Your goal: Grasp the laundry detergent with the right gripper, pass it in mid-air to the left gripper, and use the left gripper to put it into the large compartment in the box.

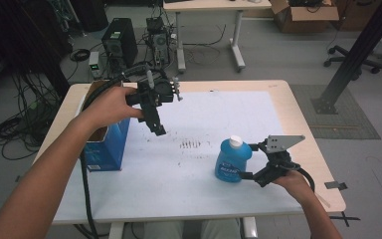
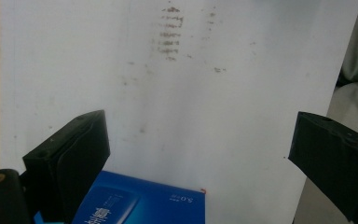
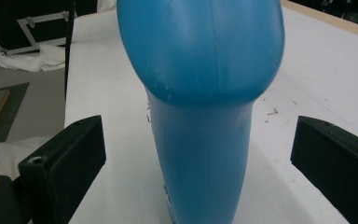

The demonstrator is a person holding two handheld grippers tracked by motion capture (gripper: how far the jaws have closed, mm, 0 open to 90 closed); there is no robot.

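Two black grippers work over a table [image 1: 298, 124] with a pale wood rim, covered by a smooth white sheet [image 1: 214, 124] that carries a patch of brown, streaky smudges [image 1: 191, 145] near its middle. At the far left edge stands an open blue cardboard box [image 1: 107, 144] with glossy printed sides and a plain brown inside. Just above and beside it, the left gripper [image 1: 154, 117] hangs in the air in the person's left hand [image 1: 110, 105], tilted downward, its jaws spread wide and holding nothing; in the left gripper view a corner of the box lies below them. Farther right, a rounded blue plastic bottle [image 1: 233, 160] with a white cap and a printed label stands upright on the sheet. The right gripper [image 1: 251, 162], topped by a grey three-cornered plate, comes in from the bottle's right, its jaws parted on either side of the bottle's smooth, seamed body without touching it. Beyond the table, computer towers [image 1: 120, 42] and tangled cables sit on the grey floor.
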